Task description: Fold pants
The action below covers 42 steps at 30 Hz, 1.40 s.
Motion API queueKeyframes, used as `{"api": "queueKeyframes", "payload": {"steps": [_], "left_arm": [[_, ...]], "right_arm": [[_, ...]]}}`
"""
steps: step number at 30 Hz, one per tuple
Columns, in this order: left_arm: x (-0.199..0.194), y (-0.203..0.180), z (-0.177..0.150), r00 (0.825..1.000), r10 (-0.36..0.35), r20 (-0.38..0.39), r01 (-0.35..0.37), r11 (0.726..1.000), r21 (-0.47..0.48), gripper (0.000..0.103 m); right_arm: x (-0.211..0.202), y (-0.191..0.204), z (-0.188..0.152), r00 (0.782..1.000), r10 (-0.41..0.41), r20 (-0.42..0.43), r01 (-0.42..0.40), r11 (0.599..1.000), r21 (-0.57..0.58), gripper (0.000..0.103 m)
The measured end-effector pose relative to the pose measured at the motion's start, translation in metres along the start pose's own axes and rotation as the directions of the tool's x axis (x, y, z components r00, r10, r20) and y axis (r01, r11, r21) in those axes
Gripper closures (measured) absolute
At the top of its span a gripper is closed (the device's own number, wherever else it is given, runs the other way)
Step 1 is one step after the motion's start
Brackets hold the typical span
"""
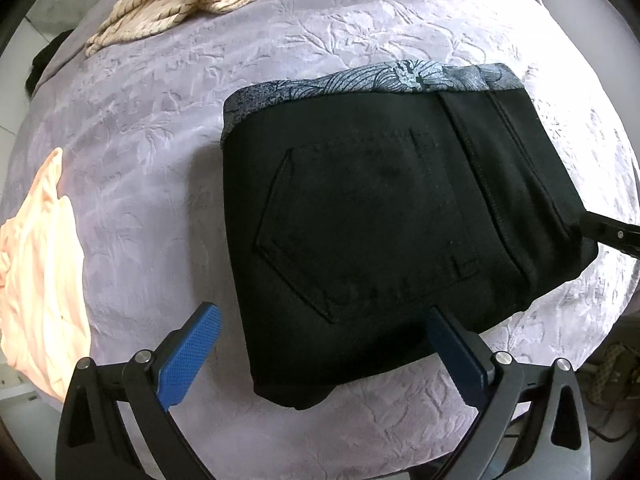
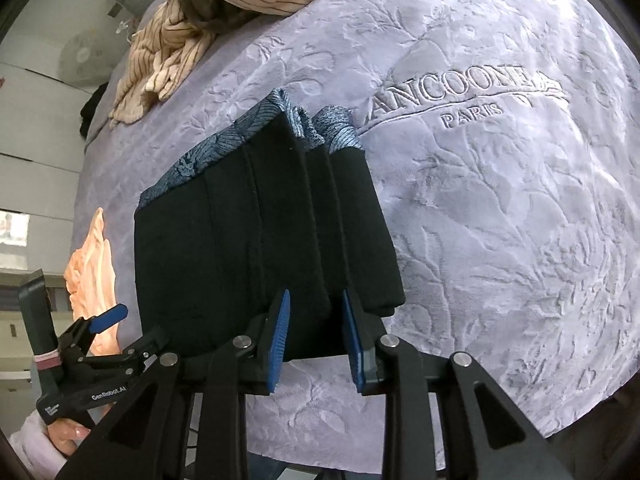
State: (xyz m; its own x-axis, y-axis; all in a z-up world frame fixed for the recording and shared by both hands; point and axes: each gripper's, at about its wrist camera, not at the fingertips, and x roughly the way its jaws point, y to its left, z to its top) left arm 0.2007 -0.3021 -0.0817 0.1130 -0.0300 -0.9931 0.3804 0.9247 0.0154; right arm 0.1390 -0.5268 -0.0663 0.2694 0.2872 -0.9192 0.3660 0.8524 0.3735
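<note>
The black pants [image 1: 380, 216] lie folded into a compact block on the lilac bedspread [image 1: 160, 128], with a blue patterned lining showing along the far edge. My left gripper [image 1: 324, 320] is open, its blue fingers straddling the near edge of the block. My right gripper [image 2: 316, 300] is part open, its fingers either side of the stacked fold at the pants' [image 2: 248, 240] near right end; whether they press it is unclear. The left gripper also shows in the right wrist view [image 2: 120, 324]. The right gripper's tip shows at the right in the left wrist view [image 1: 612, 234].
A striped cream garment [image 1: 192, 4] is heaped at the far side of the bed. A peach garment [image 1: 36, 260] lies at the left edge. The bedspread carries embroidered lettering [image 2: 464, 100] right of the pants. The bed edge curves close in front of both grippers.
</note>
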Motion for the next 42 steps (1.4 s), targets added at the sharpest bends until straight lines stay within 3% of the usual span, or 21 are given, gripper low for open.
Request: {"api": "queueKeyframes", "payload": {"steps": [6,10,15,16,18,19,20,24,32,42], "left_arm": [[0.001,0.006,0.004,1.0,0.005,0.007,-0.005,1.0,-0.021,0.0],[0.005,0.012,0.009,1.0,0.009,-0.002,-0.009,0.999,-0.049,0.0],[0.005,0.019,0.012,1.0,0.016,0.006,-0.016,0.997,-0.082,0.0],[0.005,0.021,0.012,1.0,0.017,0.006,-0.016,0.996,-0.088,0.0],[0.007,0.025,0.013,1.0,0.017,0.001,-0.017,0.994,-0.104,0.0],[0.008,0.027,0.013,1.0,0.017,-0.002,-0.017,0.993,-0.113,0.0],[0.009,0.029,0.013,1.0,0.015,-0.004,-0.016,0.993,-0.119,0.0],[0.014,0.033,0.013,1.0,0.009,-0.016,-0.011,0.992,-0.128,0.0],[0.022,0.034,0.02,0.999,0.003,-0.032,-0.006,0.993,-0.117,0.0],[0.031,0.023,0.026,0.999,0.02,-0.049,-0.024,0.994,-0.102,0.0]], "right_arm": [[-0.011,-0.001,0.009,0.998,0.017,0.06,-0.017,1.0,-0.005,0.065],[-0.007,0.008,0.036,0.995,0.071,0.066,-0.069,0.997,-0.039,0.048],[0.018,0.019,0.082,0.994,0.089,0.061,-0.085,0.995,-0.057,0.048],[0.024,0.019,0.088,0.994,0.099,0.05,-0.096,0.994,-0.059,0.049],[0.039,0.022,0.095,1.0,0.022,0.012,-0.021,0.996,-0.082,0.075],[0.05,0.022,0.095,0.998,-0.051,-0.021,0.049,0.993,-0.106,0.077],[0.055,0.02,0.093,0.997,-0.071,-0.033,0.067,0.991,-0.117,0.079],[0.048,0.013,0.078,0.998,-0.051,-0.019,0.049,0.994,-0.101,0.079],[0.021,-0.006,0.051,1.0,0.001,-0.027,-0.002,0.998,-0.061,0.048],[0.023,-0.028,0.034,0.998,0.052,-0.048,-0.05,0.998,0.031,0.038]]}}
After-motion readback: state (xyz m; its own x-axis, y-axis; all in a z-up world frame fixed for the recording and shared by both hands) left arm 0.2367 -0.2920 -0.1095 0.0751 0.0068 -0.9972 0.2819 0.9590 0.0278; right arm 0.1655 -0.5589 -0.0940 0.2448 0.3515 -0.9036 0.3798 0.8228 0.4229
